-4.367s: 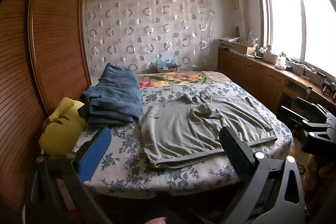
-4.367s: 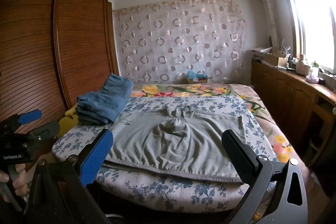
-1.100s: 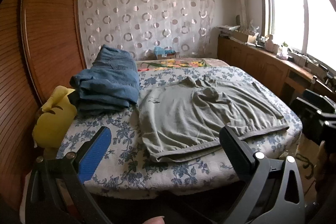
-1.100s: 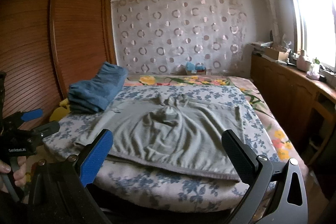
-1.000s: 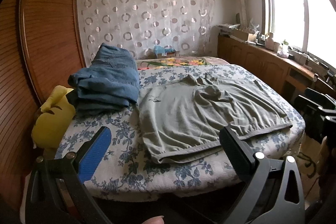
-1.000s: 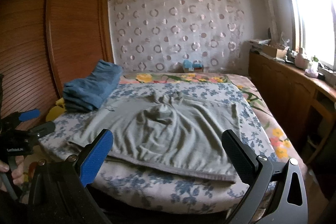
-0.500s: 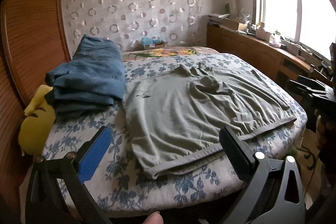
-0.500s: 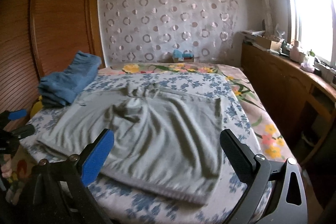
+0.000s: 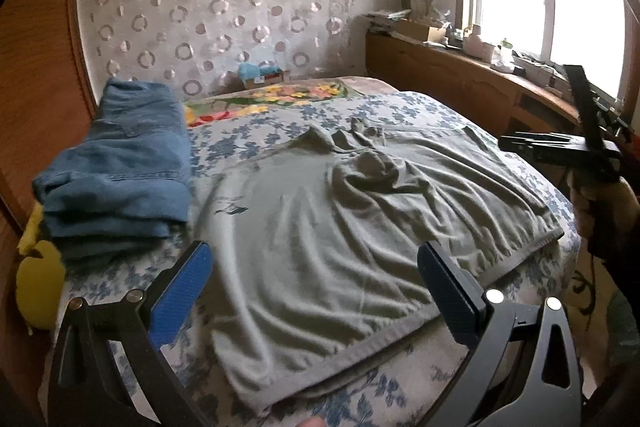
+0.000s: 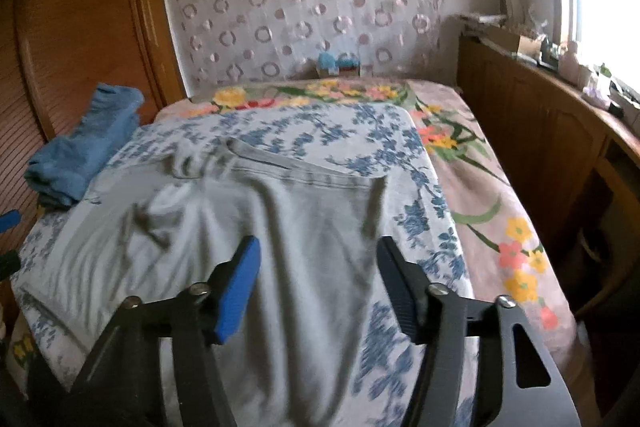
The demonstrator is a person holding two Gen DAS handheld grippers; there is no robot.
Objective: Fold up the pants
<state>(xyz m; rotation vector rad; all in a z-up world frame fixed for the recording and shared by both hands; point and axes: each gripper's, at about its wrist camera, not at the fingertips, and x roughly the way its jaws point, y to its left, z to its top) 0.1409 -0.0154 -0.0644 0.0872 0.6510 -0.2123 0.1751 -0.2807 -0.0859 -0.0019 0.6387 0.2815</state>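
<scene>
Reaching in to begin the fold: my left claw [image 9: 312, 283] hangs released over the near hem of the one grey pair of pants [image 9: 352, 227], spread flat on the bed [image 9: 420, 107]. One folded denim stack [image 9: 120, 167] lies left. My right claw [image 10: 318, 279] has just been closing, nothing between its jaws. Next, I judge, each must pinch a hem corner.

Grey pants [image 10: 256, 235] smeared by motion blur; near hem runs behind right tool [image 10: 318, 287], cut off below.
</scene>
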